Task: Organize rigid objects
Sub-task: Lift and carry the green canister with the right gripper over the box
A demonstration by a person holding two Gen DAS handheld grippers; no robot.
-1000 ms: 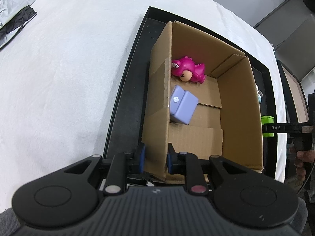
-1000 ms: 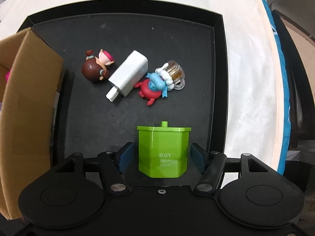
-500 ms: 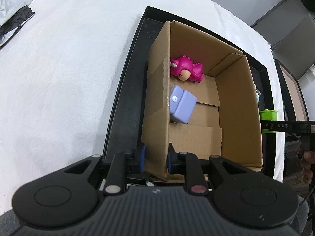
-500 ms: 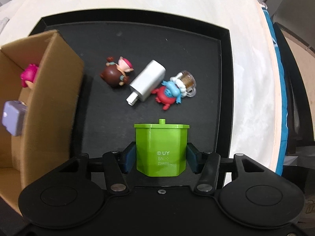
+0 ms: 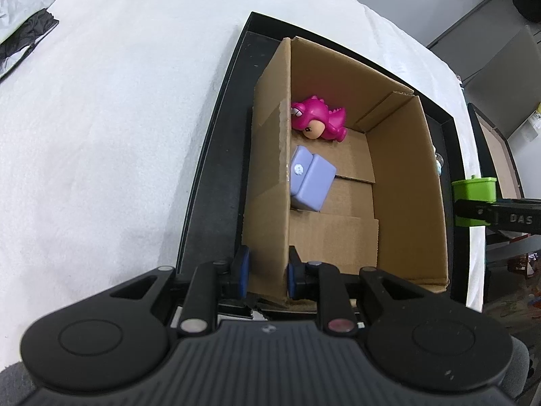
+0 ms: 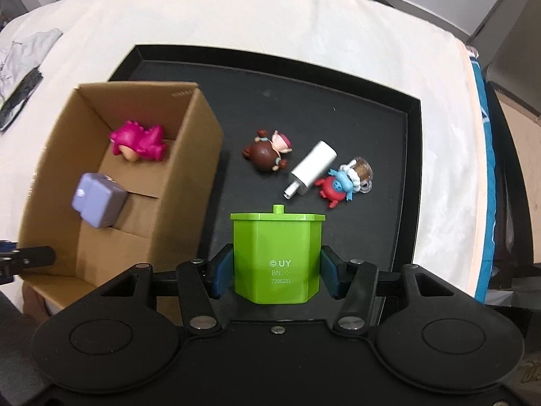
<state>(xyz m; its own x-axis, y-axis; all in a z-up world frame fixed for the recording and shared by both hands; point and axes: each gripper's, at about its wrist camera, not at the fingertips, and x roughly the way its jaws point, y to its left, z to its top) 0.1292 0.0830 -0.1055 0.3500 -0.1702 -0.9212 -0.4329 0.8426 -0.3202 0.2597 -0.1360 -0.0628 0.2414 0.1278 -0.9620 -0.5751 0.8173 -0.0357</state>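
My right gripper (image 6: 276, 272) is shut on a green lidded block (image 6: 277, 257) and holds it above the black tray (image 6: 414, 155), right of the cardboard box (image 6: 199, 155). The green block also shows in the left wrist view (image 5: 473, 191) beyond the box's right wall. My left gripper (image 5: 266, 272) is shut on the box's near left wall (image 5: 270, 203). Inside the box lie a pink dinosaur figure (image 5: 318, 123) and a lilac cube (image 5: 311, 182). On the tray lie a brown doll (image 6: 268, 150), a white charger (image 6: 312, 169) and a red-and-blue figure (image 6: 339, 184).
A white cloth (image 5: 101, 118) covers the table around the tray. A grey-and-black bag (image 5: 23, 34) lies at the far left. A dark box and clutter stand off the table's right edge (image 5: 497, 155).
My right gripper closed on the green block, lifted it and moved left toward the box. The left gripper keeps its hold on the box wall.
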